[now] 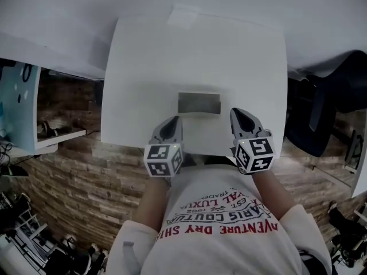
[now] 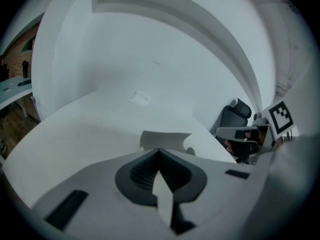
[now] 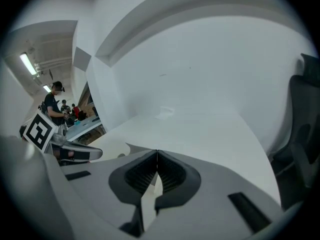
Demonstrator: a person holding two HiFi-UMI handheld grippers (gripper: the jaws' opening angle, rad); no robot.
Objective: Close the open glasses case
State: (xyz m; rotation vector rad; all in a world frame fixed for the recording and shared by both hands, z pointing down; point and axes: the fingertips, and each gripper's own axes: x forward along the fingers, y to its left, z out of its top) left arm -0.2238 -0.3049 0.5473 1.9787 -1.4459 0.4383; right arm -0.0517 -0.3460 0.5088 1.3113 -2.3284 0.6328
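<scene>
Sweatshirt (image 1: pixel 229 234), white with red print, fills the nearest ground in the head view; both arms reach forward from it.

Left gripper (image 1: pixel 174 121): grey two-jaw tool with a marker cube, held over the near edge of the white rectangular table (image 1: pixel 137 67). In the left gripper view (image 2: pixel 159 151) its ribbed pads meet tip to tip, with nothing between them.

Right gripper (image 1: pixel 236 113): same build, level with the left one and well apart from it. The right gripper view (image 3: pixel 157 154) shows it clenched too, and empty.

Grey rectangular glasses case (image 1: pixel 199 103): lies on the table just beyond the two tips and between them, touched by neither. The dark interior faces up. The pale strip along its far edge is likely the raised lid, though the hinge cannot be made out. The left gripper view shows it as a pale notched shape (image 2: pixel 165 139) straight ahead of the jaws.

Further off: a small pale slip (image 1: pixel 183 17) at the far table edge, and a black office chair (image 1: pixel 327 107) off to the right.

Risks, as judged:
- The case looks light and the tabletop smooth. A one-sided push on the lid could skate the whole case away instead of turning the hinge.
- Closed tips give a narrow contact and may slip off the lid edge.
- Steadying the base with the other gripper seems prudent.
</scene>
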